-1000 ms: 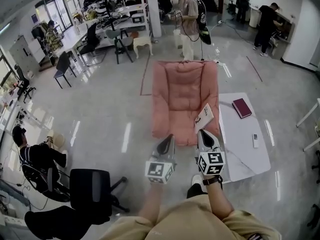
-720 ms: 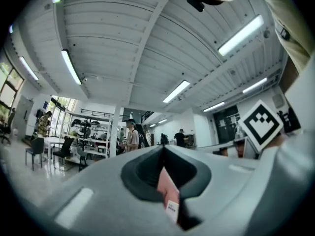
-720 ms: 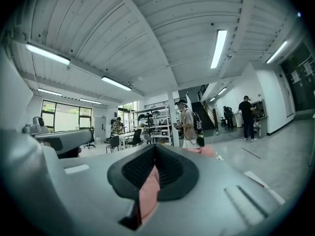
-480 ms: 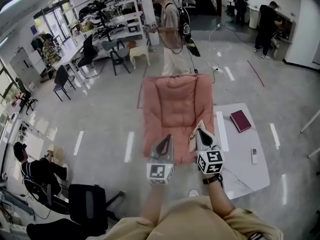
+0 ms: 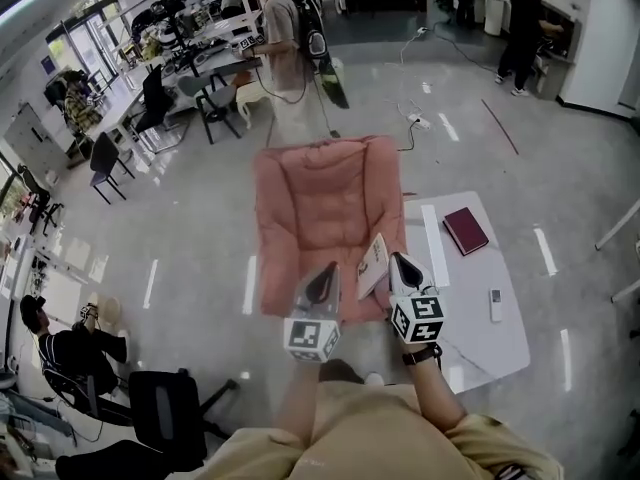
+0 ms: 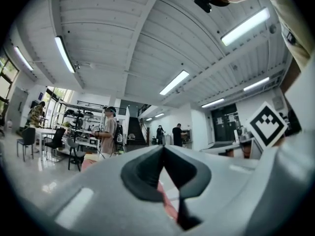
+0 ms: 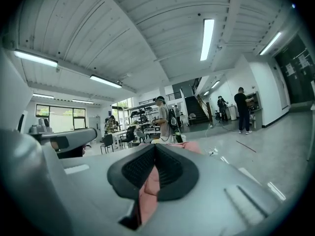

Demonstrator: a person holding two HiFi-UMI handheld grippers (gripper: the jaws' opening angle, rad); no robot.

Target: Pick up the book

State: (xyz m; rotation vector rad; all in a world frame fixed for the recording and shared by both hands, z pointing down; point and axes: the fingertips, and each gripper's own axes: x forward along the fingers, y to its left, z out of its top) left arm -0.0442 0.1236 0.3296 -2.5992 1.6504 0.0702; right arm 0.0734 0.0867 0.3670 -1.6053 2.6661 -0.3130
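Note:
A cream-covered book (image 5: pixel 374 266) leans on the right side of the seat of a pink padded chair (image 5: pixel 320 218). A second, maroon book (image 5: pixel 465 230) lies flat on the white low table (image 5: pixel 480 343) to the chair's right. Both grippers are held level in front of me, side by side. My right gripper (image 5: pixel 397 258) is shut and empty, its tip just right of the cream book and above the chair's front edge. My left gripper (image 5: pixel 328 268) is also shut and empty, over the chair's front edge. In the gripper views the left gripper (image 6: pixel 163 149) and the right gripper (image 7: pixel 155 149) show pads meeting, with pink fabric behind.
A small remote (image 5: pixel 494 304) lies on the table. A person with a backpack (image 5: pixel 285 38) stands beyond the chair. A black office chair (image 5: pixel 170 408) and a seated person (image 5: pixel 60 343) are at the lower left. Desks fill the back left; a cable (image 5: pixel 415 118) lies on the floor.
I have walked closer to the pink chair, so both grippers now reach over its front edge. The person with the backpack has shifted left and farther off. The jaws stayed shut.

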